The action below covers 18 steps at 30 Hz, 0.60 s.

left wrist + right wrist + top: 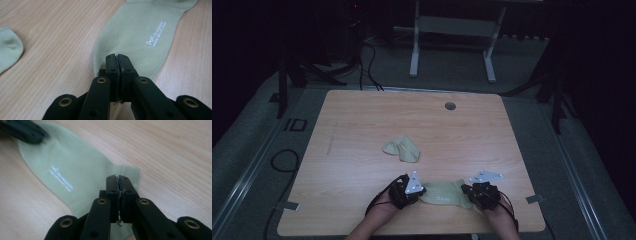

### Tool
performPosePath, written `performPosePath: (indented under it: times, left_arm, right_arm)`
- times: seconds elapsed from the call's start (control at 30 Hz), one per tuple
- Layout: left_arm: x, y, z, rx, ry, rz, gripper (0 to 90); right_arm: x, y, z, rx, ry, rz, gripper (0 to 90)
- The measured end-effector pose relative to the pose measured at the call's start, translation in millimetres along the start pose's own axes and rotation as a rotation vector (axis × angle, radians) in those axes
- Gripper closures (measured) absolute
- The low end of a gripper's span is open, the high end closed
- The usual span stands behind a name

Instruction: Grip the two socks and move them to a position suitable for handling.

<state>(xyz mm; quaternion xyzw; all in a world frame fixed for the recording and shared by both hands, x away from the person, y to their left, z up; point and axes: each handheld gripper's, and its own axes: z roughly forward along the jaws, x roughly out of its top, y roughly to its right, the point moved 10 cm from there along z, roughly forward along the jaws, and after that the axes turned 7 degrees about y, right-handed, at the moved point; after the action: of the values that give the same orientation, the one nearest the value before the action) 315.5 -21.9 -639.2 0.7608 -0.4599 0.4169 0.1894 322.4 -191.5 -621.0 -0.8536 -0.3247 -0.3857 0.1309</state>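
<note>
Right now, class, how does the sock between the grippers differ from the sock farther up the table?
The near sock lies flat and stretched out; the far sock is crumpled. The near sock is pinched at both ends by the left gripper and right gripper; the far sock lies untouched. Both are pale green.

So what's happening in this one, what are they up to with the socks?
A person at a wooden table holds a pale green sock stretched flat between two hand-held grippers. The left gripper is shut on one end of it, the right gripper on the ribbed cuff end. White lettering faces up on the sock. A second sock, crumpled, lies farther up the table, apart from both grippers.
</note>
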Motion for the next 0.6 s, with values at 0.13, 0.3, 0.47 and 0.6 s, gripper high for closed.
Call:
performPosePath:
  times: [0.13, 0.3, 0.47, 0.6]
  left_arm:
    - [3.3, 0.8, 4.0, -0.007, -0.003, -0.010, 87.1]
    - [7.9, 4.6, 9.6, -0.019, -0.001, -0.009, 87.1]
    - [12.3, 9.0, 13.3, -0.041, -0.006, -0.022, 84.3]
    - [16.3, 12.9, 4.7, -0.049, 0.017, -0.037, 59.5]
  right_arm:
    - [-9.8, 9.6, 6.8, -0.022, -0.025, 0.004, 88.7]
    - [-15.3, 20.3, 0.6, -0.030, -0.034, 0.026, 89.1]
    - [-17.9, 24.8, -2.9, -0.029, -0.038, 0.036, 86.2]
    - [-3.4, 20.4, -9.2, 0.007, 0.017, 0.041, 72.9]
